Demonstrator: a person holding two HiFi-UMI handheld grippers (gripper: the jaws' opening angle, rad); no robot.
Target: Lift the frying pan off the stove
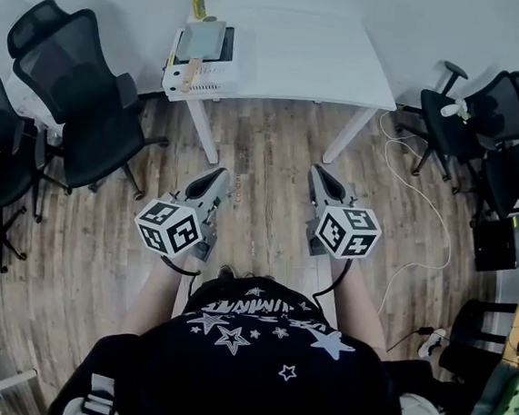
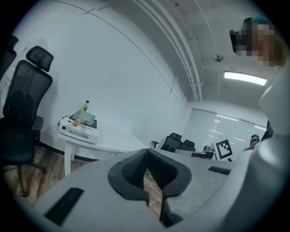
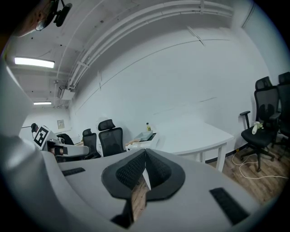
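A grey square frying pan (image 1: 202, 40) with a wooden handle (image 1: 191, 73) rests on a white portable stove (image 1: 201, 80) at the left corner of the white table (image 1: 310, 61). Both grippers hang over the wooden floor, well short of the table. My left gripper (image 1: 220, 178) and right gripper (image 1: 321, 174) are shut with nothing between the jaws. The left gripper view shows its closed jaws (image 2: 146, 155) low, with the pan (image 2: 86, 118) on the stove (image 2: 78, 132) far off at left. In the right gripper view (image 3: 145, 156), the pan (image 3: 147, 136) sits small beyond the jaws.
A yellow bottle (image 1: 198, 3) stands behind the stove. Black office chairs (image 1: 78, 102) crowd the left side, and more chairs (image 1: 487, 124) stand at right. A white cable (image 1: 424, 209) trails over the floor near the table's right leg (image 1: 347, 136).
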